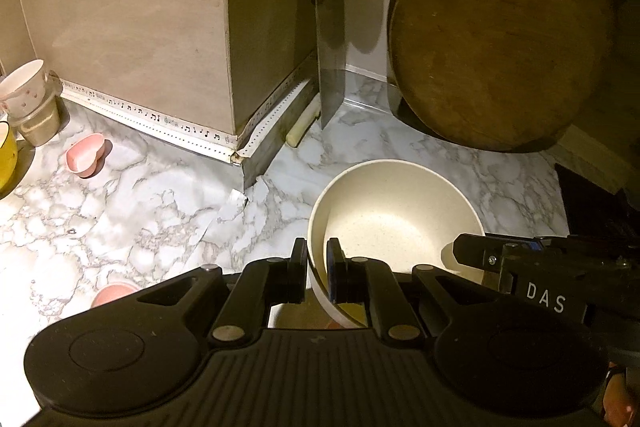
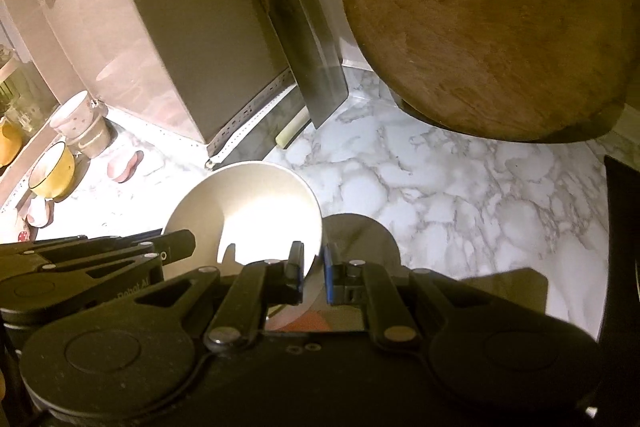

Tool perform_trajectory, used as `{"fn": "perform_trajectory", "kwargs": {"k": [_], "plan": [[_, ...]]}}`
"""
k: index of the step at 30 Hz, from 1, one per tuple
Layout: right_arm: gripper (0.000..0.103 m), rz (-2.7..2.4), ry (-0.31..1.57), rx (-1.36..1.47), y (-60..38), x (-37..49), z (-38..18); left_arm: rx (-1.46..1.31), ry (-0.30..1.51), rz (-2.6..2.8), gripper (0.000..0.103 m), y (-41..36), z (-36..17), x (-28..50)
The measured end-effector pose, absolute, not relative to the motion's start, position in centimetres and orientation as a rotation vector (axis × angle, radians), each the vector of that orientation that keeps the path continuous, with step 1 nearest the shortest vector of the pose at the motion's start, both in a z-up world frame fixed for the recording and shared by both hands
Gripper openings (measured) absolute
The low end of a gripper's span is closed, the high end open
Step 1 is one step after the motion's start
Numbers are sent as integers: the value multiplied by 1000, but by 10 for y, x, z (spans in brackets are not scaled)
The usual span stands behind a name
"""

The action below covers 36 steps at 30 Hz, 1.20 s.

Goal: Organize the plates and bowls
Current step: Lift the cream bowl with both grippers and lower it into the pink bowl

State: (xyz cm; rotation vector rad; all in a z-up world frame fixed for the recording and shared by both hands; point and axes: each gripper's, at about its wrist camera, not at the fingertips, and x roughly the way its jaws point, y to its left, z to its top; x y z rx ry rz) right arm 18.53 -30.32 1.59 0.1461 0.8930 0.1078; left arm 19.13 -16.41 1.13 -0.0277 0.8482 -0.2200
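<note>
Both grippers are clamped on the cream bowl [image 1: 394, 215]: left gripper [image 1: 317, 269] pinches its left rim, right gripper [image 2: 312, 273] the opposite rim. So the bowl hangs between them, tilted, over the tabletop [image 1: 120, 207], neither hand nearer.

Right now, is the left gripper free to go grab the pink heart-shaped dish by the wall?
Probably not yet. The left gripper is shut on the rim of the cream bowl, which the right gripper also grips. The counter towards the pink heart-shaped dish looks open.
</note>
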Motion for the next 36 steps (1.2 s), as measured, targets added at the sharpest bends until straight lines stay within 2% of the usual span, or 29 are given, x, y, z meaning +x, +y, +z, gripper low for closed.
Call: {"fn": "perform_trajectory", "kwargs": {"k": [12, 36], "plan": [[9, 81, 892, 159, -299, 153, 21, -9, 864, -257, 9, -159, 11, 166], [9, 42, 970, 193, -306, 136, -12, 28, 946, -290, 9, -168, -24, 157]]}}
